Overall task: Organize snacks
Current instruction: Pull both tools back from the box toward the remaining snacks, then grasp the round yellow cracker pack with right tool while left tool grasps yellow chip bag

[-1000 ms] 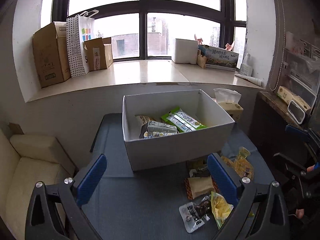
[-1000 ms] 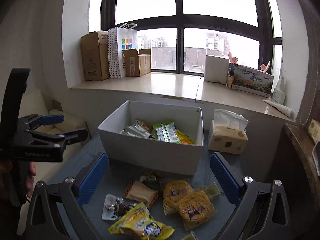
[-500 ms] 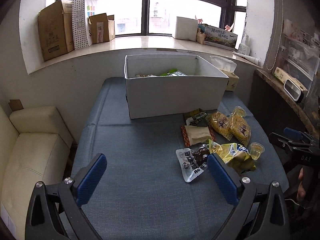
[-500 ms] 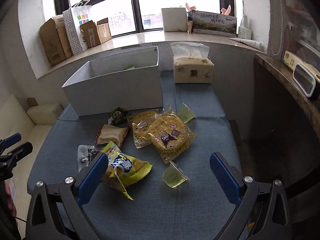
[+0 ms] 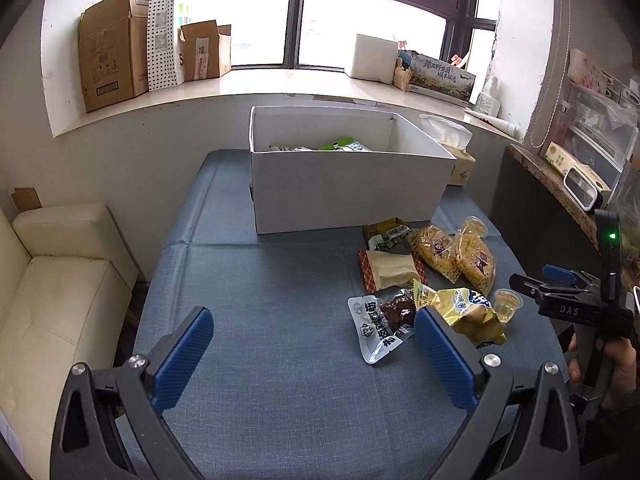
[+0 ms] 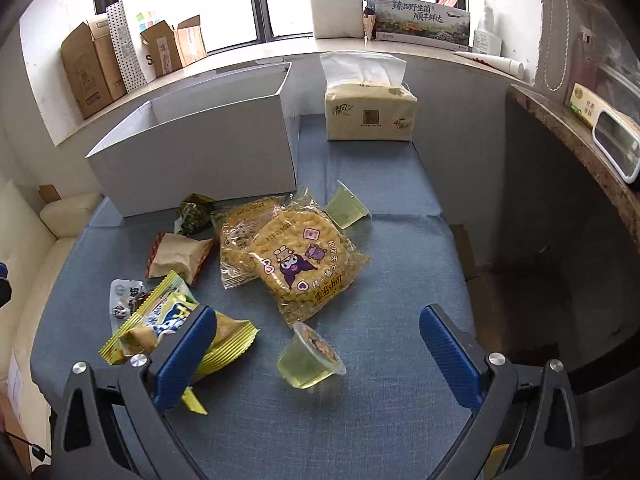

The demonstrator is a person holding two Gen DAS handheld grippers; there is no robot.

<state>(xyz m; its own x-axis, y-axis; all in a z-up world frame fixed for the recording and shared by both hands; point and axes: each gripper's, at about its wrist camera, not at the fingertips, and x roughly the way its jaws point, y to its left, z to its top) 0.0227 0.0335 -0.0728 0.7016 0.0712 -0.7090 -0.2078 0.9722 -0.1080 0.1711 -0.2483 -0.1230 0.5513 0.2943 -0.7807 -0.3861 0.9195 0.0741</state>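
Peeking green packet (image 5: 335, 144), left view only.

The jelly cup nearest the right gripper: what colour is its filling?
Pale yellow-green, translucent; the jelly cup shows best in the right wrist view.

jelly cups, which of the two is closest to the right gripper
The jelly cup tipped on its side just ahead of the open right gripper; the other jelly cup lies far back beside the white box.

On the blue cloth surface (image 6: 384, 432): one white cardboard box (image 6: 200, 160), two round yellow rice-cracker packs (image 6: 304, 264), two clear green jelly cups (image 6: 308, 364), one yellow crinkled snack bag (image 6: 160, 328), one tissue pack (image 6: 368, 114).
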